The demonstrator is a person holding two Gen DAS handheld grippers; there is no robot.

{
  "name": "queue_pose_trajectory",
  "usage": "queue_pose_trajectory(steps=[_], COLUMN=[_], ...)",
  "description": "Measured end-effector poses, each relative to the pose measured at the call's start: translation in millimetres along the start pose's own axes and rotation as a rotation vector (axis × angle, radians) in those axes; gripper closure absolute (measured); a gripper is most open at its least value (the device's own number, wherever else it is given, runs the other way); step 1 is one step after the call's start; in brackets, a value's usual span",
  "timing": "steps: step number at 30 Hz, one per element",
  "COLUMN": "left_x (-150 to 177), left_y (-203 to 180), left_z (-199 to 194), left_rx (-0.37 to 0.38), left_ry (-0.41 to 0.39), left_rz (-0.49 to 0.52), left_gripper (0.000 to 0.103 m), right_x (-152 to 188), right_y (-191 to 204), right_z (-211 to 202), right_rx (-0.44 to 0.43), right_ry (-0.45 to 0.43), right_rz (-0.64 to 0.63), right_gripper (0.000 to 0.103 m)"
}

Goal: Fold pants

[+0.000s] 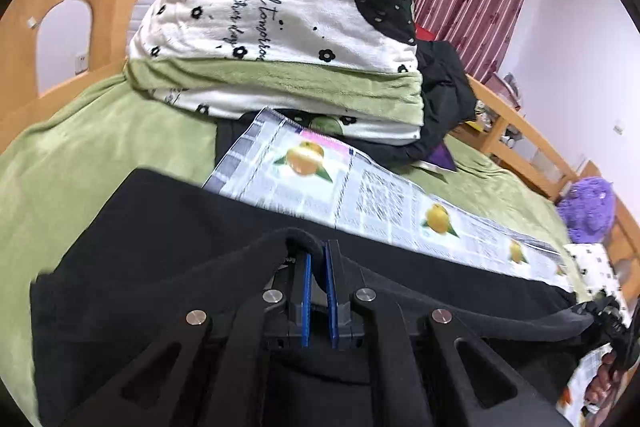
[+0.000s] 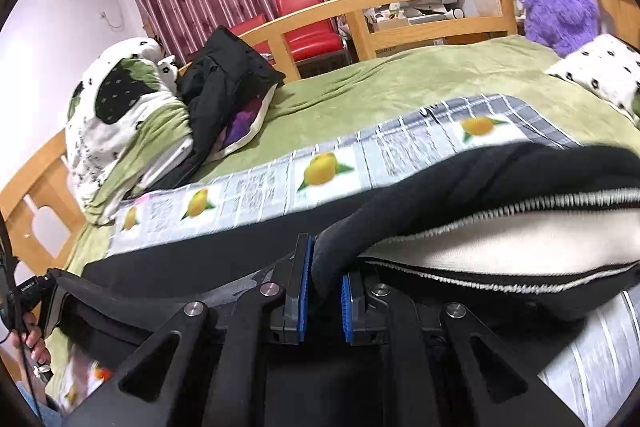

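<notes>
Your left tongs (image 1: 318,267) are clamped on a black hem of the pants (image 1: 160,247). The pants lie on a printed sheet (image 1: 360,195) along the bed's (image 1: 80,147) near edge. Soft, limp fabric, likely to sag between grips. Your right tongs (image 2: 324,279) pinch the waistband end. No containers visible.

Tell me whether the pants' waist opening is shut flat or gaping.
Gaping: the right gripper pinches the black pants at the waistband, whose pale lining shows.
</notes>
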State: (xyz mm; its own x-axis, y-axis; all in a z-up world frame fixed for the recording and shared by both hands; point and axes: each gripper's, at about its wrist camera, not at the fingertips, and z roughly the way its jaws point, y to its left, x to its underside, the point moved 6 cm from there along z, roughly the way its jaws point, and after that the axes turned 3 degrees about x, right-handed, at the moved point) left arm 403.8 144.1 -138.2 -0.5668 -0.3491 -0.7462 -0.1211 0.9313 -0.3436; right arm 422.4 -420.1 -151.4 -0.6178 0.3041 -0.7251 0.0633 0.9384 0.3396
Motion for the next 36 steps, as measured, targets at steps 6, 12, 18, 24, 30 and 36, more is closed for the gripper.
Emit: queue_pose_trajectory(steps=[6,12,18,24,30,36], left_x=[2,18,72,144,150,130], left_y=[-1,-9,-10,32,51,60], left_z=[60,41,-23,-56,-44,-11], left_rx=[-0.081,-0.089,-0.048,-0.003,0.095,0.101], left_ry=[0.062,0.085,0.163,0.262,0.251,0.221], left_rz=[0.007,0.054,0.094,-0.068,-0.225,-0.330], left_gripper=[0.093,0.044,0.039,0.039,0.039,0.041], right_x=[-7,13,57,131,147,122], right_y=[-8,-28,-46,-91,-108,-102], right_z=[84,71,-15,-64,-56,-12], right_rx=[0.078,0.128,0.157,0.162,0.104,0.098], right_ry=[0.093,0.126,0.142,0.211,0.237,0.231], right_rz=[0.026,0.032,-0.004,0.117,0.208,0.201], right_gripper=[0.087,0.057,0.050,0.044,0.043,0.043])
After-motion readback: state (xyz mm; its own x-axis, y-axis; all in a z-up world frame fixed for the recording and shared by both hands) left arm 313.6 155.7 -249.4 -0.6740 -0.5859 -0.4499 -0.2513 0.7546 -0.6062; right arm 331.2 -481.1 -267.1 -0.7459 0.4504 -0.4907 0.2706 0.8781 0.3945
